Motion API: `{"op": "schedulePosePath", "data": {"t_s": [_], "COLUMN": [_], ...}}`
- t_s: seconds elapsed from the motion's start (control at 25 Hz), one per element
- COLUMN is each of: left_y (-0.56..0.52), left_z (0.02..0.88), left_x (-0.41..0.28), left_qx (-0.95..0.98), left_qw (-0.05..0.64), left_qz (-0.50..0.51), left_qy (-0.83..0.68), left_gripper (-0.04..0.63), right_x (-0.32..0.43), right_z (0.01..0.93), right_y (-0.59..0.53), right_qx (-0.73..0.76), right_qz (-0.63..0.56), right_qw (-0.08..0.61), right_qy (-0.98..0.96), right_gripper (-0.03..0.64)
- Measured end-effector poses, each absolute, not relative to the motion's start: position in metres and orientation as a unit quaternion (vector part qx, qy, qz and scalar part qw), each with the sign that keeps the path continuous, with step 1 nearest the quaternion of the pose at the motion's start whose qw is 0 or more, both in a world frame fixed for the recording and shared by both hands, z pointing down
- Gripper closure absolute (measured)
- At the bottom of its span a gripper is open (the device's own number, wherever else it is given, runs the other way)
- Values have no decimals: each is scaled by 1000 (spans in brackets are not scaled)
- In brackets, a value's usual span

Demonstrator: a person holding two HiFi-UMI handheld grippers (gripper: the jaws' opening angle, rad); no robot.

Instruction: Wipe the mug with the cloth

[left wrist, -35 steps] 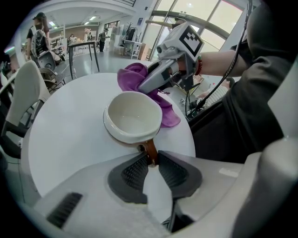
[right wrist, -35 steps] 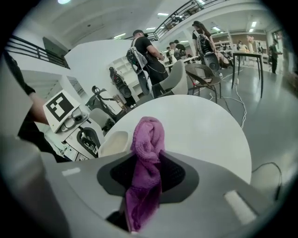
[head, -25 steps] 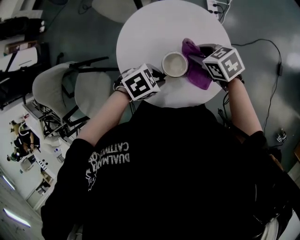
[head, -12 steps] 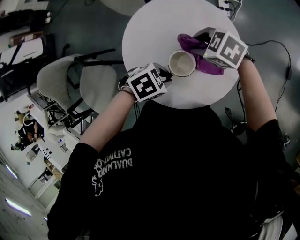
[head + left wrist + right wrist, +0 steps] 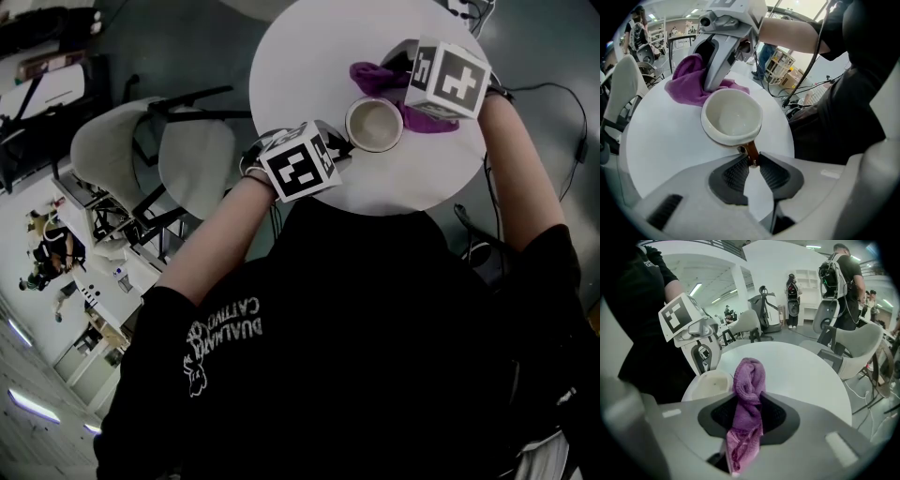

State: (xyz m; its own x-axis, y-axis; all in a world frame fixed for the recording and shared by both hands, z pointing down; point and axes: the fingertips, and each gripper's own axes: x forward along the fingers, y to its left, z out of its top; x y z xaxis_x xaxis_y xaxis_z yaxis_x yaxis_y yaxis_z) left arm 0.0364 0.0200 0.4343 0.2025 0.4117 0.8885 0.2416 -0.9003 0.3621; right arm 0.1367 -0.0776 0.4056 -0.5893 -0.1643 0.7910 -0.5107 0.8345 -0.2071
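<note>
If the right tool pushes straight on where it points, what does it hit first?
Probably the bare table top just past its held cloth; the mug sits left of that line.

You face a round white surface (image 5: 309,56). Two pale chairs (image 5: 108,159) sit at your left; a person wearing a backpack (image 5: 841,282) stands beyond.

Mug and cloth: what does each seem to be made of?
The mug is probably glazed ceramic: cream-white, smooth, with a thick rounded rim and a soft sheen. The cloth is likely microfibre or terry: purple, with a fuzzy nap and soft rolled folds. The exact fibre cannot be told.
</note>
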Motion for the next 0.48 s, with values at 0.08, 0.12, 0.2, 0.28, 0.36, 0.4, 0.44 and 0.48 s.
{"op": "schedulePosePath", "data": {"t_s": [0.08, 0.12, 0.2, 0.28, 0.36, 0.4, 0.44, 0.48], "left_y": [19, 20, 19, 17, 16, 16, 16, 17], "left_z": [435, 436, 438, 437, 436, 436, 436, 436], "left_x": [37, 38, 37, 37, 37, 37, 36, 36], "left_qx": [773, 774, 774, 774, 775, 777, 780, 783], "left_qw": [71, 71, 73, 73, 74, 75, 78, 81], "left_qz": [593, 592, 592, 592, 591, 589, 586, 582], "left_qy": [212, 213, 212, 211, 209, 209, 208, 205], "left_gripper": [520, 520, 520, 520, 520, 520, 520, 520], "right_x": [136, 135, 132, 130, 129, 129, 127, 126], "right_z": [407, 409, 411, 412, 412, 412, 412, 413], "right_y": [-79, -80, -80, -81, -81, -81, -81, -82], "right_qx": [187, 182, 171, 160, 149, 144, 140, 136], "right_qz": [211, 209, 204, 198, 193, 191, 191, 191], "right_qw": [414, 418, 427, 439, 450, 454, 457, 458], "right_qy": [-866, -865, -864, -862, -859, -858, -858, -857], "right_gripper": [495, 495, 495, 496, 497, 497, 497, 497]}}
